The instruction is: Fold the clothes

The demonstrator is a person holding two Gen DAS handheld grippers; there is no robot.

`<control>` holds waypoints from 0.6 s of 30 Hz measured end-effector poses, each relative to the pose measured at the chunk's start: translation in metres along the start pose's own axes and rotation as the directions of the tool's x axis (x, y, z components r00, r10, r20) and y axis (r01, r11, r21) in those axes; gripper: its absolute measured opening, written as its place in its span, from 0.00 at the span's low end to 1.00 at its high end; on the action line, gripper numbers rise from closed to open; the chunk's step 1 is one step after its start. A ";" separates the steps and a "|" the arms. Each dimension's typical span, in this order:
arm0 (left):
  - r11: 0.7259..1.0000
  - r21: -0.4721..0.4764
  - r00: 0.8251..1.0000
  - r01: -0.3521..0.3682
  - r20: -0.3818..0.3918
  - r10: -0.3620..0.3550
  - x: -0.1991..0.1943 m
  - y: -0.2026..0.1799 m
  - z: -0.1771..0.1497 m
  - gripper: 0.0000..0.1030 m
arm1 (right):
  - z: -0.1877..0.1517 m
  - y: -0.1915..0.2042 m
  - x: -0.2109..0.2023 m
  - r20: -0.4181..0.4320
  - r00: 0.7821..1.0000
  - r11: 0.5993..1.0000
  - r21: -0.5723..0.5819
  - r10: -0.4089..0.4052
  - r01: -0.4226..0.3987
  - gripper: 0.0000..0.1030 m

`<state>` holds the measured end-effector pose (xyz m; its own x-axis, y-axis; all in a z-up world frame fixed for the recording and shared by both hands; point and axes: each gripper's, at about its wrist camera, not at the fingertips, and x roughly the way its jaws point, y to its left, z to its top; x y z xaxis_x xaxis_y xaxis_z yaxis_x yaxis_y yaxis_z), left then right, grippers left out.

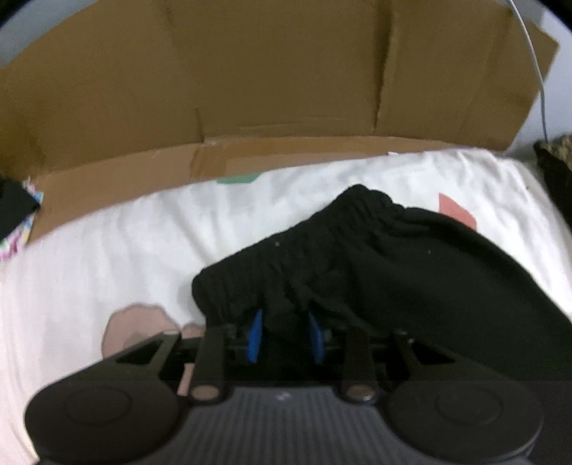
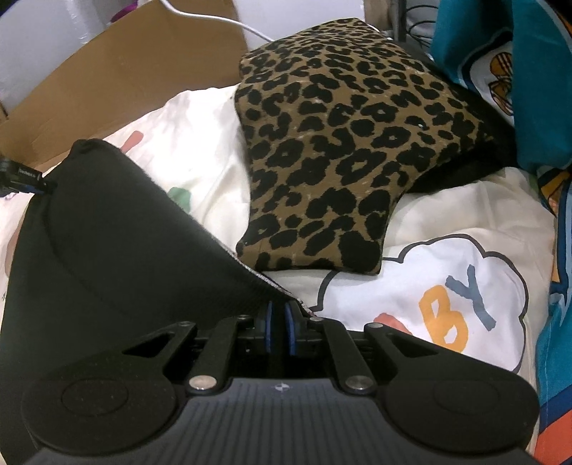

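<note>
gripping black garment (image 1: 375, 272): both tools; leopard pillow (image 2: 343, 143) right-view only

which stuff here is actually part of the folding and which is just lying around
In the job:
black garment, gathered waistband up
left gripper, shut on its waistband
right gripper, shut on its edge
white printed sheet, the folding surface

Just lying about:
leopard-print cushion
cardboard behind the bed
white cable
teal printed fabric

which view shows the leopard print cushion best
The right wrist view: the leopard print cushion fills the middle, resting on the white bedding. The left wrist view catches only a sliver at its right edge.
</note>
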<state>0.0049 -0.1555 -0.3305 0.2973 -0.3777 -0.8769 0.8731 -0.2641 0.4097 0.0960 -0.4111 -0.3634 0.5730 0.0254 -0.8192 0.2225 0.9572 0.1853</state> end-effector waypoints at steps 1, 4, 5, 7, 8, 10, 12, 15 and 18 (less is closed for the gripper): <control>1.000 0.019 1.000 -0.013 -0.005 0.014 0.000 -0.004 0.002 0.30 | 0.001 0.001 0.000 0.003 1.000 1.000 -0.001 -0.008 0.008 0.12; 1.000 -0.009 1.000 -0.003 -0.017 0.003 -0.011 0.001 0.004 0.30 | 0.001 0.003 -0.004 0.010 1.000 1.000 -0.001 -0.026 0.026 0.13; 1.000 -0.024 1.000 0.007 -0.012 -0.008 -0.019 0.004 0.002 0.30 | 0.002 0.004 -0.006 0.013 0.999 1.000 0.002 -0.029 0.029 0.13; 0.998 -0.050 0.999 0.034 -0.004 -0.034 -0.036 0.009 -0.003 0.30 | 0.002 0.006 -0.012 0.024 0.999 1.000 0.009 -0.029 0.029 0.14; 0.997 -0.049 0.999 0.052 0.001 -0.052 -0.045 0.010 -0.007 0.30 | 0.002 0.007 -0.015 0.032 0.999 1.000 0.010 -0.021 0.021 0.14; 0.997 -0.026 0.997 0.077 0.016 -0.077 -0.064 0.007 -0.018 0.30 | 0.001 0.010 -0.022 0.046 0.999 1.000 0.006 0.002 -0.002 0.14; 0.994 -0.006 0.994 0.110 0.018 -0.110 -0.078 0.003 -0.033 0.30 | 0.000 0.014 -0.028 0.058 0.998 1.000 0.000 0.024 -0.024 0.14; 0.988 0.002 0.988 0.152 0.010 -0.152 -0.086 -0.005 -0.057 0.30 | -0.001 0.020 -0.031 0.053 0.998 0.999 -0.019 0.047 -0.046 0.14; 0.985 0.021 0.985 0.173 0.009 -0.173 -0.086 -0.016 -0.076 0.30 | -0.005 0.024 -0.028 0.028 0.998 0.998 -0.035 0.056 -0.055 0.14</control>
<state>-0.0057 -0.0512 -0.2808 0.1379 -0.3344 -0.9323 0.9031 -0.3440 0.2570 0.0815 -0.3871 -0.3390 0.6066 0.0705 -0.7919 0.1634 0.9638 0.2109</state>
